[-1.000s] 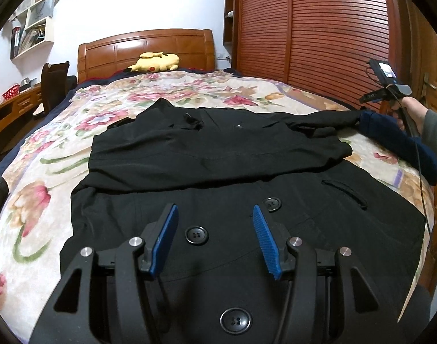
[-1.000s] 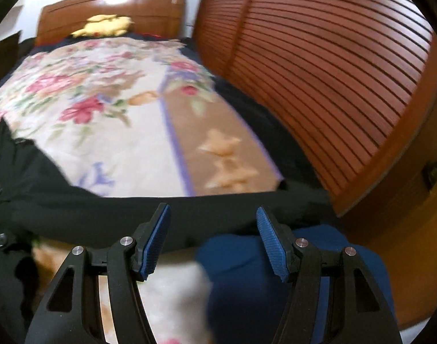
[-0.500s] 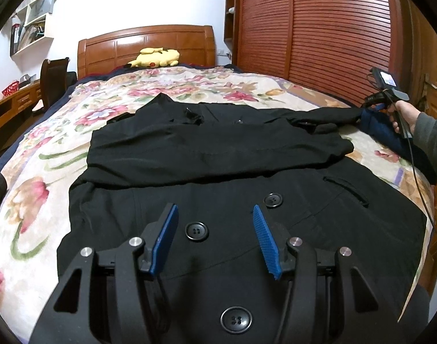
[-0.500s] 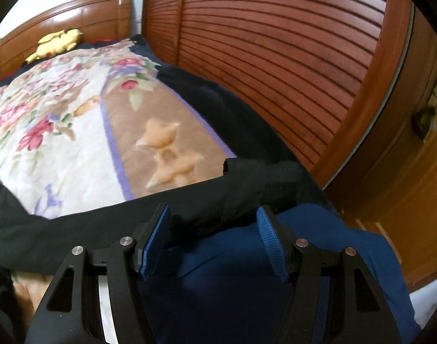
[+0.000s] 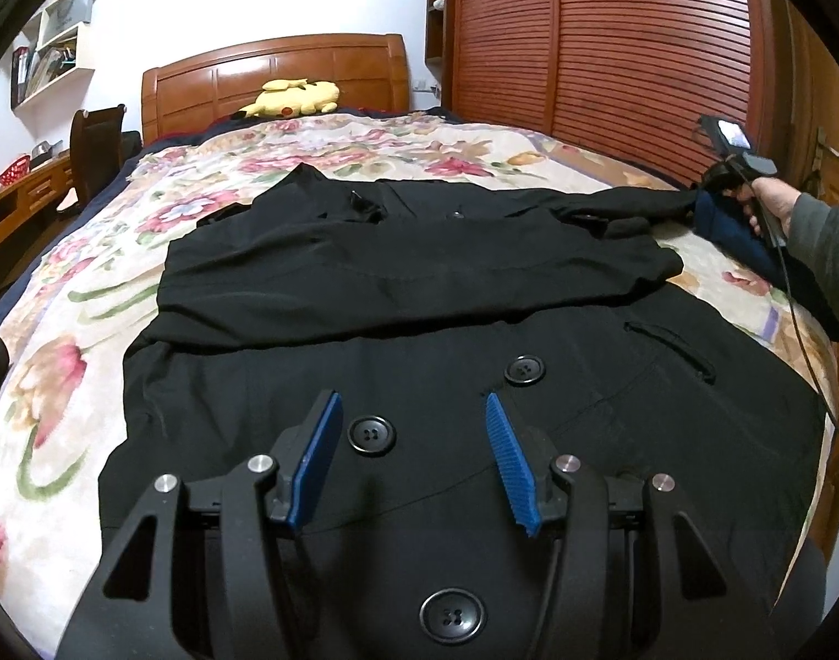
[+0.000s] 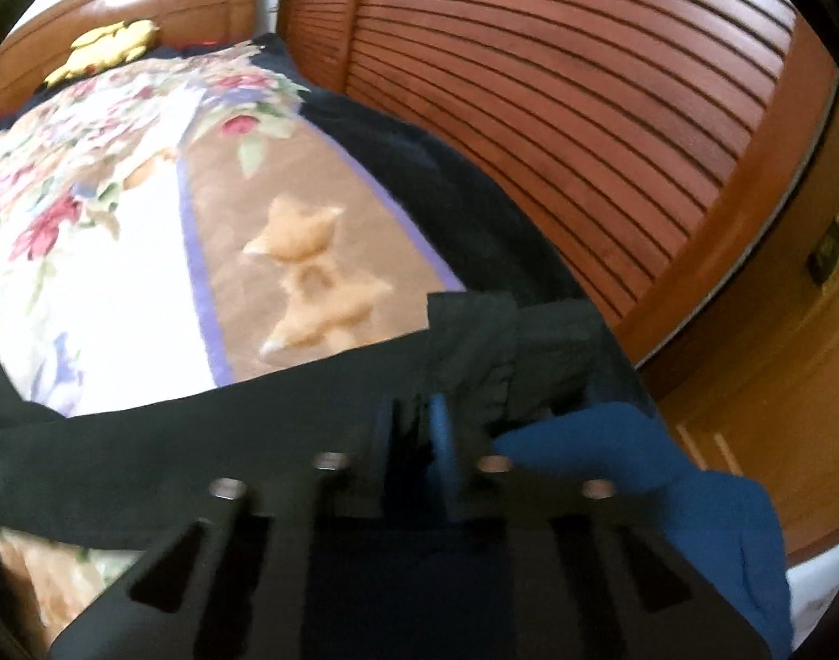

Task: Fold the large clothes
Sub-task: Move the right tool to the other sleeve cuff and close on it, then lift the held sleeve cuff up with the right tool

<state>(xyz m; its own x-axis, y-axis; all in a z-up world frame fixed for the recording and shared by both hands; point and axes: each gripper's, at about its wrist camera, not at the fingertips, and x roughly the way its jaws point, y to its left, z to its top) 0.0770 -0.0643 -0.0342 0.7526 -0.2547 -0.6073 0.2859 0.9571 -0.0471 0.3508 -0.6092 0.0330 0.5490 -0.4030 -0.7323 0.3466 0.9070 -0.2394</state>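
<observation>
A black coat (image 5: 419, 297) lies spread across the flowered bedspread (image 5: 78, 363), filling the centre and lower frame of the left wrist view; one sleeve is folded across its chest; the other sleeve (image 5: 628, 203) runs to the right edge of the frame. The left claw (image 5: 413, 459) hovers at lower centre above the buttons, jaws roughly half open, nothing between them. The right claw (image 6: 416, 429), at lower centre of the blurred right wrist view, is closed on the sleeve cuff (image 6: 507, 352); blue fabric (image 6: 694, 506) lies beneath it at lower right.
</observation>
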